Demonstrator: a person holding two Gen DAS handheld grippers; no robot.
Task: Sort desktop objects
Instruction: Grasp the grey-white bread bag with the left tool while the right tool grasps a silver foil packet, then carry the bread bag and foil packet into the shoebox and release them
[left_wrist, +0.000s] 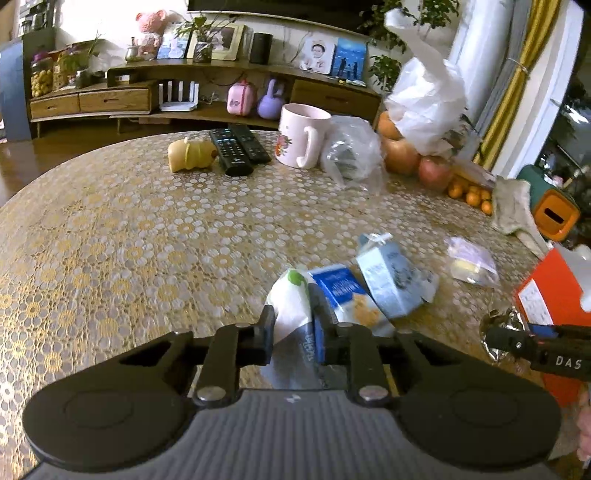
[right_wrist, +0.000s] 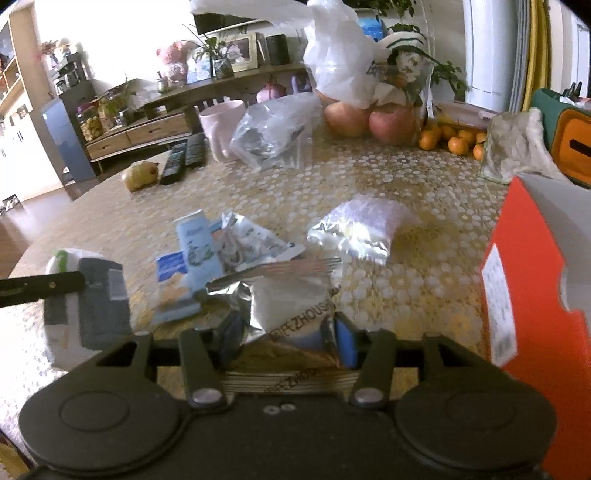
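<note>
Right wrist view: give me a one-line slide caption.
Right gripper shut on a silver foil snack packet above the patterned tablecloth, orange box alongside.

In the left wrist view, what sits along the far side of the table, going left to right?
Yellow toy → two black remotes → pink mug → clear plastic bag → apples → small oranges.

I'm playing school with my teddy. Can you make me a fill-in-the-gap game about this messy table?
1. The left gripper is shut on a white packet with a ____ spot.
2. The right gripper holds a shiny ____ wrapper.
3. The pink mug stands beside two black ____.
4. The big box at the table's right edge is ____.

Missing words: green; silver; remotes; orange
</note>
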